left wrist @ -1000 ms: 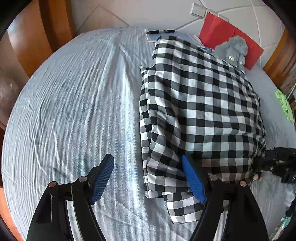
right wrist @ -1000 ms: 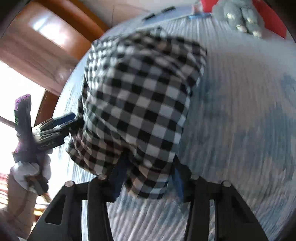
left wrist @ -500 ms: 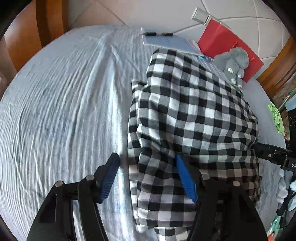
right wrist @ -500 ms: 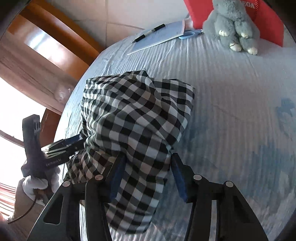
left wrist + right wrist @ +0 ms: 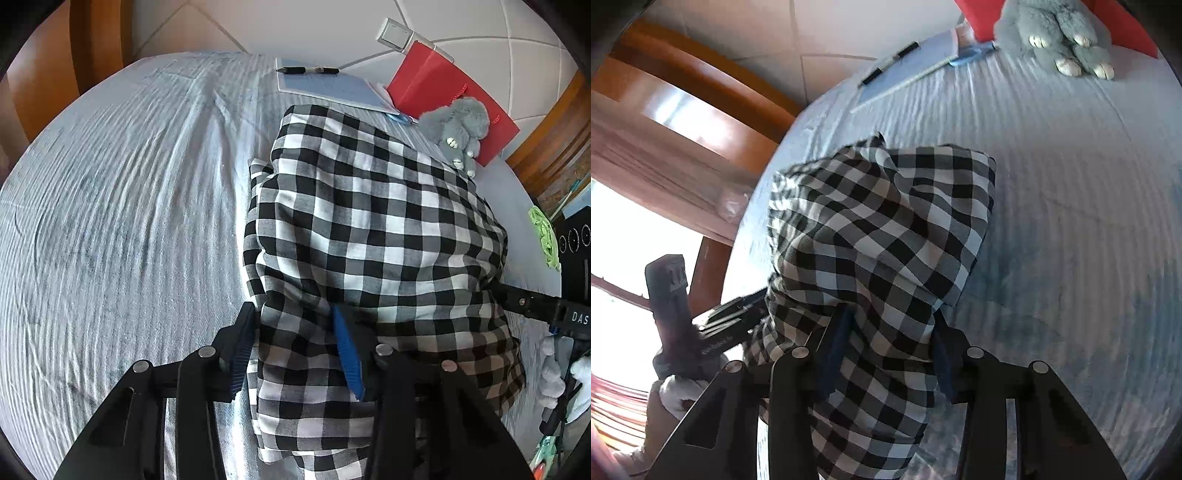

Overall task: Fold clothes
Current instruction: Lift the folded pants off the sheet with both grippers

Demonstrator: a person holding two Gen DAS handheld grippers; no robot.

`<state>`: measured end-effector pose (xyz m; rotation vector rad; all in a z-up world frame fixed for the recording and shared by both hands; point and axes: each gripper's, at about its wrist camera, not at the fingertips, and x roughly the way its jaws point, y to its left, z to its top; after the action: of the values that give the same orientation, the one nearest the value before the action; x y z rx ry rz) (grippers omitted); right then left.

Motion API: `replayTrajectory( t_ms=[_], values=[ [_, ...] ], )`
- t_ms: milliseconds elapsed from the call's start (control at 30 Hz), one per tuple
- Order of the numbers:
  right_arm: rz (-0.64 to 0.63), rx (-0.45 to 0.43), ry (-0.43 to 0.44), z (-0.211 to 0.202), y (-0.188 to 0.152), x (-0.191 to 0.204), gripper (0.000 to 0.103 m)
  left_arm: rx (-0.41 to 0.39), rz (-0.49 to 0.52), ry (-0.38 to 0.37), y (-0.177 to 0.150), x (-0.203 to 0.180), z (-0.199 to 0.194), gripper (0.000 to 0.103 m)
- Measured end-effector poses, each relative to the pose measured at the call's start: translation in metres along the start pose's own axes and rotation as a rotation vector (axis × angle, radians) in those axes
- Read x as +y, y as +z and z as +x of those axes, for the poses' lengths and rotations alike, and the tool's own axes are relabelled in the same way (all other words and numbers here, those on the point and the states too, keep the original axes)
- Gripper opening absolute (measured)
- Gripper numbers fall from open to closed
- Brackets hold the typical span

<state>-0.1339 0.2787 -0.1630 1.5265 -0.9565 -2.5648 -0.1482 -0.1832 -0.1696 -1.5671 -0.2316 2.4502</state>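
A black-and-white checked garment point(image 5: 369, 206) lies bunched on a pale blue striped bed sheet point(image 5: 110, 221). My left gripper point(image 5: 295, 347) is at the garment's near left edge. Its jaws are closing, and the cloth fills the gap between the blue pads. In the right wrist view the garment point(image 5: 886, 229) hangs up in a hump from my right gripper point(image 5: 890, 343). That gripper's jaws are closing too, with a thick fold of cloth pressed between them. The right gripper point(image 5: 532, 306) shows at the garment's right edge, and the left gripper point(image 5: 731, 325) at its left edge, in a gloved hand.
At the head of the bed lie a notepad point(image 5: 325, 85) with a pen point(image 5: 306, 70), a red paper bag point(image 5: 443, 96) and a grey plush toy point(image 5: 458, 125). A green cloth point(image 5: 543, 236) sits at the right edge. Wooden frames border the bed; bare sheet stretches to the left.
The left jaws have narrowed from wide apart onto the garment's left edge. The garment has bunched into a taller hump, and both views have shifted toward the head of the bed.
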Motion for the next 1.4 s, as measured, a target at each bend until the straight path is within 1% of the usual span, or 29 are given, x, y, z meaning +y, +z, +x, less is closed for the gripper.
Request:
replayTrajectory(
  t_ms=[33, 100, 167, 200, 233, 300, 333, 400, 433, 467, 500, 567, 667, 833, 967, 1000, 1067, 1167, 1200, 1233, 1267, 1300, 1367, 1400],
  values=[
    [0.003, 0.002, 0.003, 0.0, 0.0, -0.001, 0.045, 0.001, 0.002, -0.011, 0.0, 0.001, -0.001, 0.043],
    [0.008, 0.002, 0.006, -0.002, -0.001, -0.004, 0.054, 0.007, 0.007, -0.026, 0.0, 0.004, -0.003, 0.044],
    [0.028, -0.005, 0.025, -0.006, -0.001, -0.01, 0.076, 0.007, 0.013, -0.032, -0.001, 0.005, -0.006, 0.044],
    [0.04, -0.011, 0.051, -0.008, -0.001, -0.012, 0.081, 0.005, 0.016, -0.033, -0.002, 0.005, -0.007, 0.045],
    [0.044, -0.017, 0.066, -0.009, -0.001, -0.012, 0.084, 0.003, 0.016, -0.033, -0.003, 0.005, -0.008, 0.045],
    [0.03, -0.009, 0.046, -0.006, 0.001, -0.01, 0.084, -0.002, 0.018, -0.03, -0.002, 0.004, -0.008, 0.045],
    [0.02, 0.001, 0.031, -0.001, 0.002, -0.008, 0.084, -0.003, 0.019, -0.027, 0.004, 0.003, -0.005, 0.045],
    [-0.014, 0.008, -0.001, 0.01, 0.005, 0.0, 0.076, -0.004, 0.014, -0.014, 0.005, 0.002, -0.004, 0.045],
    [-0.026, 0.019, -0.033, 0.017, 0.007, 0.005, 0.066, -0.004, 0.009, -0.004, 0.006, 0.001, -0.003, 0.04],
    [-0.027, 0.032, -0.057, 0.021, 0.008, 0.008, 0.061, -0.003, 0.005, 0.005, 0.006, 0.0, -0.002, 0.036],
    [-0.026, 0.049, -0.073, 0.025, 0.009, 0.011, 0.058, -0.005, 0.001, 0.012, 0.005, -0.001, -0.002, 0.03],
    [-0.028, 0.075, -0.076, 0.031, 0.007, 0.011, 0.053, -0.01, -0.004, 0.01, 0.003, 0.0, -0.004, 0.029],
    [0.004, 0.088, -0.045, 0.037, 0.007, 0.002, 0.051, -0.006, -0.028, -0.013, 0.003, 0.006, -0.005, 0.029],
    [0.023, 0.088, -0.027, 0.047, 0.005, 0.001, 0.052, -0.014, 0.012, 0.004, 0.0, 0.004, -0.015, 0.024],
    [0.045, 0.082, 0.005, 0.053, 0.003, -0.001, 0.051, -0.006, -0.008, -0.041, -0.001, 0.015, -0.016, 0.023],
    [0.041, 0.082, 0.007, 0.055, 0.002, -0.001, 0.051, -0.004, -0.005, -0.043, 0.0, 0.015, -0.015, 0.023],
    [0.025, 0.086, -0.001, 0.06, 0.0, 0.0, 0.05, -0.003, 0.018, -0.031, 0.0, 0.014, -0.015, 0.024],
    [0.003, 0.109, -0.036, 0.064, 0.004, 0.005, 0.048, -0.02, 0.097, 0.028, -0.002, 0.0, -0.025, 0.023],
    [-0.006, 0.114, -0.051, 0.065, 0.004, 0.008, 0.047, -0.038, 0.137, 0.042, -0.004, -0.006, -0.032, 0.022],
    [-0.025, 0.114, -0.062, 0.067, 0.002, 0.012, 0.041, -0.042, 0.152, 0.037, -0.006, -0.009, -0.035, 0.022],
    [-0.04, 0.113, -0.072, 0.067, 0.0, 0.017, 0.036, -0.04, 0.154, 0.033, -0.008, -0.009, -0.036, 0.022],
    [-0.053, 0.113, -0.078, 0.065, -0.002, 0.021, 0.036, -0.032, 0.145, 0.033, -0.012, -0.004, -0.034, 0.022],
    [-0.059, 0.119, -0.084, 0.069, 0.002, 0.022, 0.035, -0.001, 0.091, 0.023, -0.013, 0.011, -0.022, 0.023],
    [-0.057, 0.124, -0.084, 0.071, 0.005, 0.022, 0.035, -0.008, 0.073, 0.012, -0.01, 0.012, -0.02, 0.023]
  ],
)
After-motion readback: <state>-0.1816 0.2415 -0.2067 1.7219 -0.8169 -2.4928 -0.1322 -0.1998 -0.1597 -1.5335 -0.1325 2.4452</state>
